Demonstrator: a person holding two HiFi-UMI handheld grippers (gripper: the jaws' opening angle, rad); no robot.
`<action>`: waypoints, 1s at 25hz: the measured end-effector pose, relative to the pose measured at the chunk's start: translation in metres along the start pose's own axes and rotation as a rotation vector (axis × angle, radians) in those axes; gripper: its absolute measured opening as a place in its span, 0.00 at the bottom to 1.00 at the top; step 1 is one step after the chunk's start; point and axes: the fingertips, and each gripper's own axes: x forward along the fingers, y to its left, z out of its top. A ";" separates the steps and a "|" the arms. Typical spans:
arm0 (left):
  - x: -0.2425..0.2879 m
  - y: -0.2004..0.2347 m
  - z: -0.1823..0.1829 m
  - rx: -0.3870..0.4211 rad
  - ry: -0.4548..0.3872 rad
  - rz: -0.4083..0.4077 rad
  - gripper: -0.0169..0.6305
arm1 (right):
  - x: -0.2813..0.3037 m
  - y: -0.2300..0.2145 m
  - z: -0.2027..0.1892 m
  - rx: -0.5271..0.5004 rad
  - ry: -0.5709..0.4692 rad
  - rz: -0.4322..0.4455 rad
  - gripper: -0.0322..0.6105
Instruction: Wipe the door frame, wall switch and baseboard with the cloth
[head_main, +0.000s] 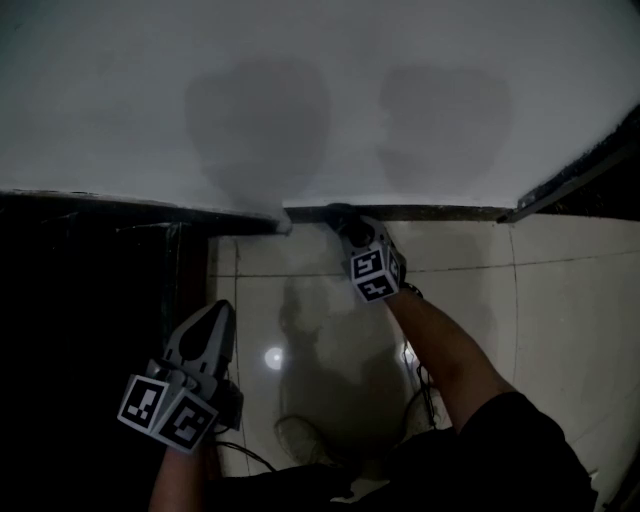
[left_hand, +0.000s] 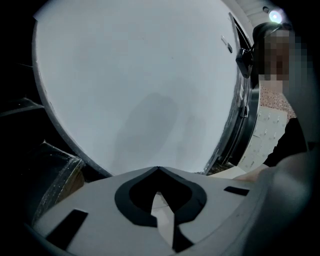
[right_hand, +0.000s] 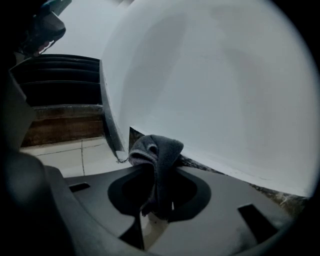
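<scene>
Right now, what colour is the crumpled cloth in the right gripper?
Dark grey crumpled cloth; clearest in right gripper view.

wall (head_main: 320, 100) and baseboard (head_main: 450, 212) ahead, floor (head_main: 300, 290) open

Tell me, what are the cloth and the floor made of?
The cloth looks like soft, dark grey fabric, maybe microfibre: it folds and droops limply. The floor looks like glossy pale tile, probably ceramic: straight grout lines cross it and a light reflects in it like a mirror.
</scene>
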 end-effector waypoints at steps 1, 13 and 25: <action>0.003 -0.003 -0.001 0.003 0.001 -0.007 0.01 | -0.004 -0.006 -0.003 -0.004 0.006 -0.008 0.19; 0.034 -0.029 -0.007 0.042 0.027 -0.067 0.01 | -0.037 -0.055 -0.022 0.003 0.035 -0.081 0.19; 0.070 -0.064 -0.014 0.052 0.048 -0.154 0.01 | -0.071 -0.118 -0.067 0.070 0.073 -0.183 0.19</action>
